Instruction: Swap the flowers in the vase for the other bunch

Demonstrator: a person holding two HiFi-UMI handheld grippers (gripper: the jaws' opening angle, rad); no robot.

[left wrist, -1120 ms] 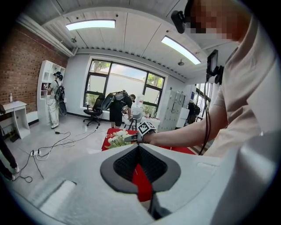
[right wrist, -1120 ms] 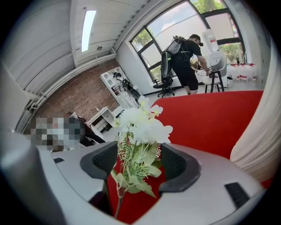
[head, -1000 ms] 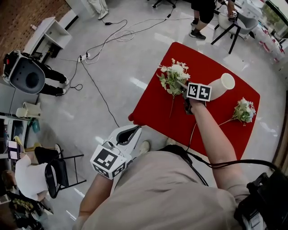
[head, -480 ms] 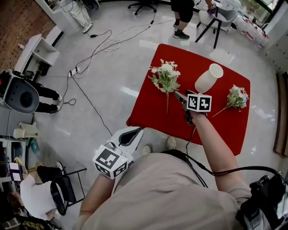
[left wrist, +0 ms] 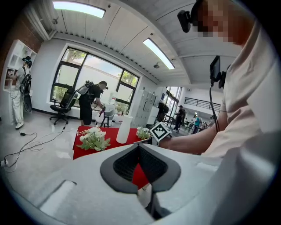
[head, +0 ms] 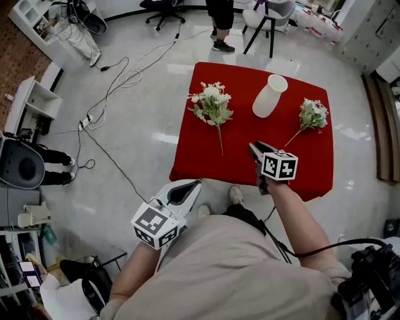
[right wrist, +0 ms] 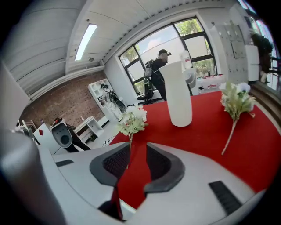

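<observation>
A white vase point(head: 270, 95) stands upright on the red table point(head: 237, 162) with no flowers in it. A larger white-and-green bunch point(head: 211, 105) lies to its left, and a smaller bunch point(head: 311, 114) lies to its right. My right gripper point(head: 256, 150) hovers over the table's near part, apart from all three. Its jaws have just been closing, and a narrow gap remains with nothing in it. The right gripper view shows the vase point(right wrist: 180, 94) and both bunches point(right wrist: 131, 122) point(right wrist: 237, 101) ahead. My left gripper point(head: 181, 194) hangs off the table's near left corner, slightly open and holding nothing.
Cables point(head: 119, 75) trail over the grey floor left of the table. A person point(head: 220, 19) and chairs point(head: 265, 19) stand beyond the far edge. White shelving point(head: 31, 100) and a round grey machine point(head: 22, 165) stand at the left.
My right gripper has drawn back from beside the larger bunch's stem and the vase to the table's near side. The left gripper has hardly shifted.
</observation>
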